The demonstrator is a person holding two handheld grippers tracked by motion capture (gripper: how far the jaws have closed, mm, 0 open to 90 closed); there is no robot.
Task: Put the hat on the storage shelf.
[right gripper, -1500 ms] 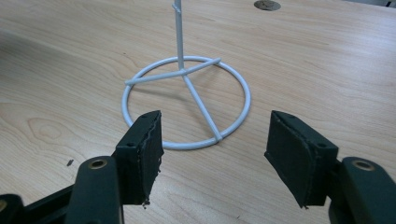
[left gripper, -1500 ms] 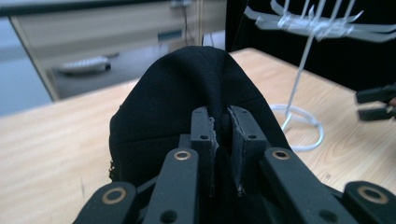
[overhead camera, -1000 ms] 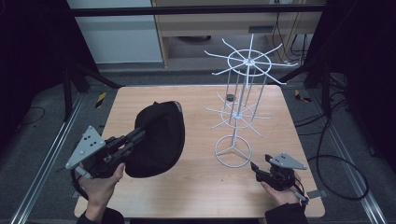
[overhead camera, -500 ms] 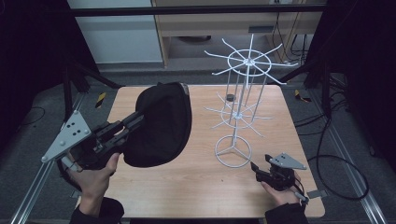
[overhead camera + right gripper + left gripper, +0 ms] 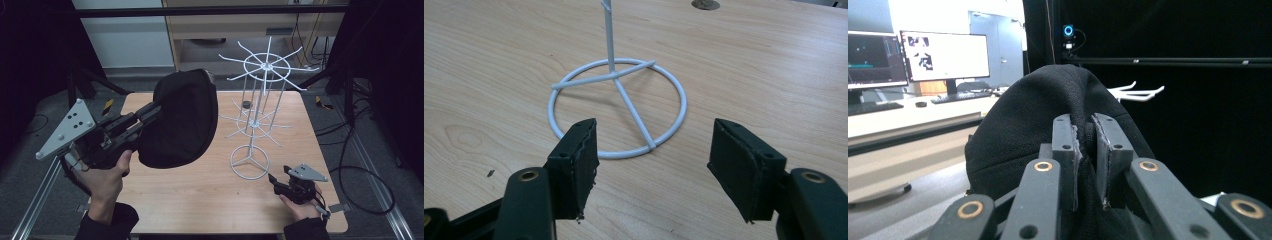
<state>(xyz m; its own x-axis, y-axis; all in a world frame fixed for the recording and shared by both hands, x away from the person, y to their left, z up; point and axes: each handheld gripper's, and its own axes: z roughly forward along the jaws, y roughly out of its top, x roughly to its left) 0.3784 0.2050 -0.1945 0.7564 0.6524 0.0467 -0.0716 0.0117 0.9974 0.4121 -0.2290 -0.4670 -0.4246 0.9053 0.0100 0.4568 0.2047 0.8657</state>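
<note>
A black cap (image 5: 180, 120) hangs in the air over the left half of the wooden table (image 5: 200, 200), and my left gripper (image 5: 159, 107) is shut on its edge. In the left gripper view the jaws (image 5: 1084, 122) pinch the black fabric (image 5: 1018, 130), with white hooks of the rack (image 5: 1138, 92) just behind it. The white wire rack (image 5: 260, 95) stands upright on the table's right half, to the right of the cap. My right gripper (image 5: 272, 178) rests low at the front right, open, with its jaws (image 5: 654, 145) facing the rack's round base (image 5: 616, 107).
A small dark disc (image 5: 245, 104) lies on the table behind the rack. Metal frame rails (image 5: 35, 200) run along both sides of the table. Cables (image 5: 360, 165) lie on the floor at the right. Monitors (image 5: 943, 55) stand on a desk beyond.
My left gripper has lifted the black cap off the table and carried it up and toward the rack. The right gripper has stayed where it was, open.
</note>
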